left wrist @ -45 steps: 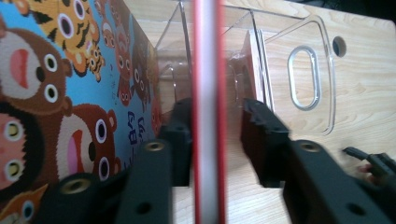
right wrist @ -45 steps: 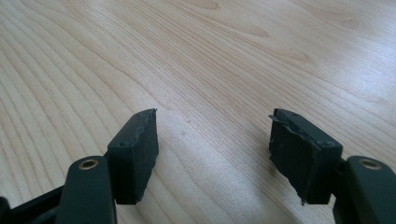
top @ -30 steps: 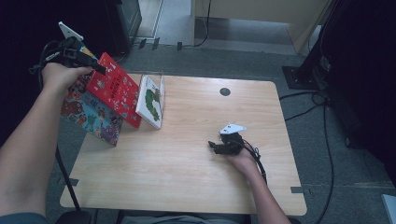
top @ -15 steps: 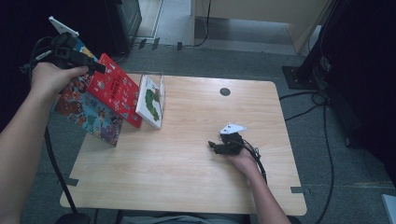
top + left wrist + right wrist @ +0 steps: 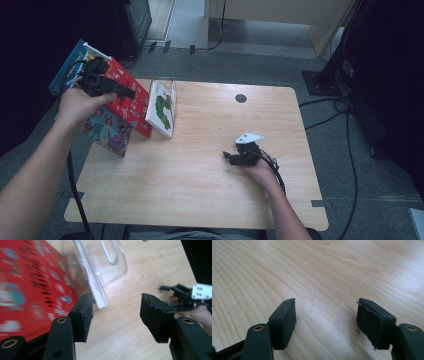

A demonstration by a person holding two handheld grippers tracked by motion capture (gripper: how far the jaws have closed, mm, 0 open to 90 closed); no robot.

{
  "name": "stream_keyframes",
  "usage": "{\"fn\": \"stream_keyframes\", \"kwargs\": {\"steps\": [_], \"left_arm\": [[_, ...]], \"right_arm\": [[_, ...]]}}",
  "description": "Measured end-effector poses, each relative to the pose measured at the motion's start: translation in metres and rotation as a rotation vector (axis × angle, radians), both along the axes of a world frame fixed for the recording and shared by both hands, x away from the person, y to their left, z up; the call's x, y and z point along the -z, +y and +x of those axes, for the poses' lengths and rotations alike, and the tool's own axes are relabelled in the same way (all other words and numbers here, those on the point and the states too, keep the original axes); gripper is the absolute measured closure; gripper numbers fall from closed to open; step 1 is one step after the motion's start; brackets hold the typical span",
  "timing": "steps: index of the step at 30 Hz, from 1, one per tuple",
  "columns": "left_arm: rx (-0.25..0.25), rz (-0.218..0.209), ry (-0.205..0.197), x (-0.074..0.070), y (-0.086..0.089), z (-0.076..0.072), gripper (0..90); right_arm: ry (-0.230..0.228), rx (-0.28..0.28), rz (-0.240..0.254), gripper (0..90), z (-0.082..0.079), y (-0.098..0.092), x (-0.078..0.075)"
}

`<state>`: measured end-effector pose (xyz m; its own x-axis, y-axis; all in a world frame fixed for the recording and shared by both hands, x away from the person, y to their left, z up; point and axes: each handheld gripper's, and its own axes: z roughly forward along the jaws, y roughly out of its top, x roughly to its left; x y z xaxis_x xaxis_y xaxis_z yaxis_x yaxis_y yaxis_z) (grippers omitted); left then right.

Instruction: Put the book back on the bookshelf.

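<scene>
My left gripper [image 5: 126,93] hovers open over the table's left edge, against a red picture book [image 5: 131,107]. In the left gripper view the red picture book [image 5: 30,282] lies just beyond the left jaw of my left gripper [image 5: 116,312], and nothing is between the jaws. A clear acrylic book stand [image 5: 105,262] rises ahead. A white book with a green caterpillar [image 5: 162,107] leans in it. My right gripper [image 5: 229,156] rests open on the wooden table [image 5: 200,195]. Bare wood shows between the jaws of my right gripper [image 5: 325,315].
A colourful book [image 5: 107,131] and a blue book [image 5: 72,62] lean beside the red one, past the table's left edge. A dark grommet hole [image 5: 241,98] sits at the back. Cables and a black stand base [image 5: 325,80] lie on the floor at right.
The left hand has brought its gripper right and down, from off the table's left side onto the red book. The right gripper has stayed still.
</scene>
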<state>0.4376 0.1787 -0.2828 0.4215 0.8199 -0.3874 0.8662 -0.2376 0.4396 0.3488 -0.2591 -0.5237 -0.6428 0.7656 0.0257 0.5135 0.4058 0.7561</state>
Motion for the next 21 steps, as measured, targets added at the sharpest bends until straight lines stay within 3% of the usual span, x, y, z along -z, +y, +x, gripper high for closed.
{"fn": "stream_keyframes", "kwargs": {"steps": [5,12,16,19,21], "left_arm": [[0.06,-0.014,0.003,0.011,-0.017,-0.015,43.7],[0.101,-0.028,0.015,0.029,-0.033,-0.028,43.1],[0.125,-0.051,0.035,0.048,-0.043,-0.036,42.9],[0.136,-0.028,0.031,0.06,-0.048,-0.04,42.9],[0.15,-0.036,0.032,0.068,-0.052,-0.043,42.9]], "right_arm": [[0.001,0.0,0.0,31.9,0.0,0.0,0.0],[0.0,0.004,0.0,31.2,0.0,0.0,0.0],[0.0,0.003,-0.001,31.0,-0.001,0.0,0.0],[0.0,0.004,-0.001,31.0,-0.001,0.0,0.0],[-0.001,0.005,-0.001,31.0,-0.001,0.0,0.0]]}}
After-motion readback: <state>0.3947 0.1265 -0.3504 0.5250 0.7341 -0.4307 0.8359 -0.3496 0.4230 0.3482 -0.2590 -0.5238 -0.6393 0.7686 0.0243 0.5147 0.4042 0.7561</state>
